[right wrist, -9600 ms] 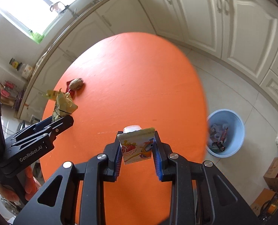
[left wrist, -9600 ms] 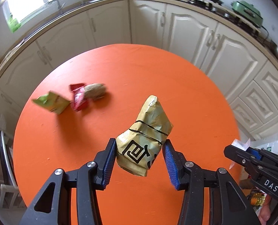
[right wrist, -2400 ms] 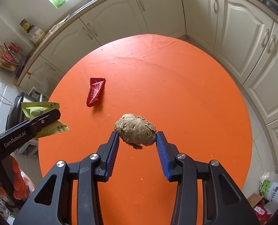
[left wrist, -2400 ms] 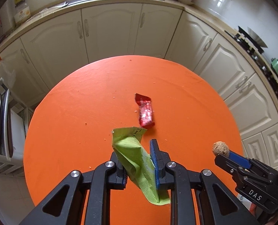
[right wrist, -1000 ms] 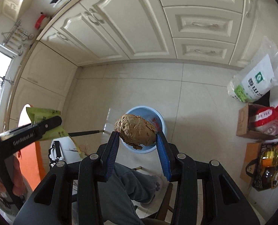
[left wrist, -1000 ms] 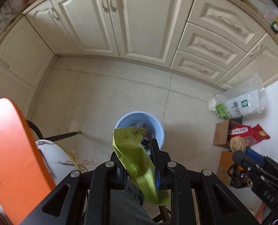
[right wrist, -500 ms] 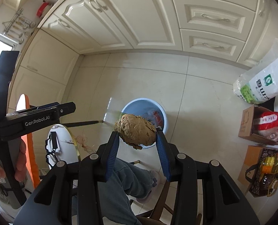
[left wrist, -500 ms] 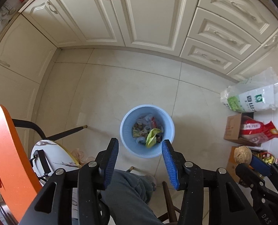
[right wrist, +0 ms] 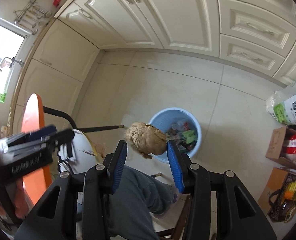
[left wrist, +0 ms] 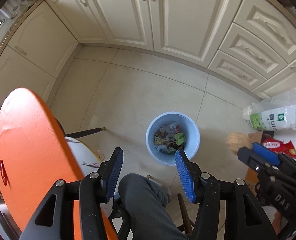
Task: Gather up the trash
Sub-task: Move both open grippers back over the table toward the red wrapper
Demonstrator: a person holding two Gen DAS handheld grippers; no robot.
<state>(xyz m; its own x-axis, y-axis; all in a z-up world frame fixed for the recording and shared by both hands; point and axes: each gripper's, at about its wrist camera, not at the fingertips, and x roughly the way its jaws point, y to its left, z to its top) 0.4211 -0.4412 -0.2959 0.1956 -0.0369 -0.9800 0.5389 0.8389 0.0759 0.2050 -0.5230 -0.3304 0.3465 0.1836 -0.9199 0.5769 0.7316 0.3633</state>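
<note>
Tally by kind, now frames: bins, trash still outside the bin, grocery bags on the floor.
Round light-blue plastic bin: 1
Trash outside it: 2, brown crumpled lump, red wrapper on orange table
White-green bag: 1
Red bag: 1
Total: 5

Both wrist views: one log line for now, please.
left claw: opening, empty | right claw: holding brown lump | blue bin: green wrapper inside

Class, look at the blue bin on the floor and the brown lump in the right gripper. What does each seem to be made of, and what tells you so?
Blue bin: probably plastic; smooth, even colour, thin moulded rim. Brown lump: possibly crumpled paper or something fibrous; matt, wrinkled, slightly blurred, so uncertain.
</note>
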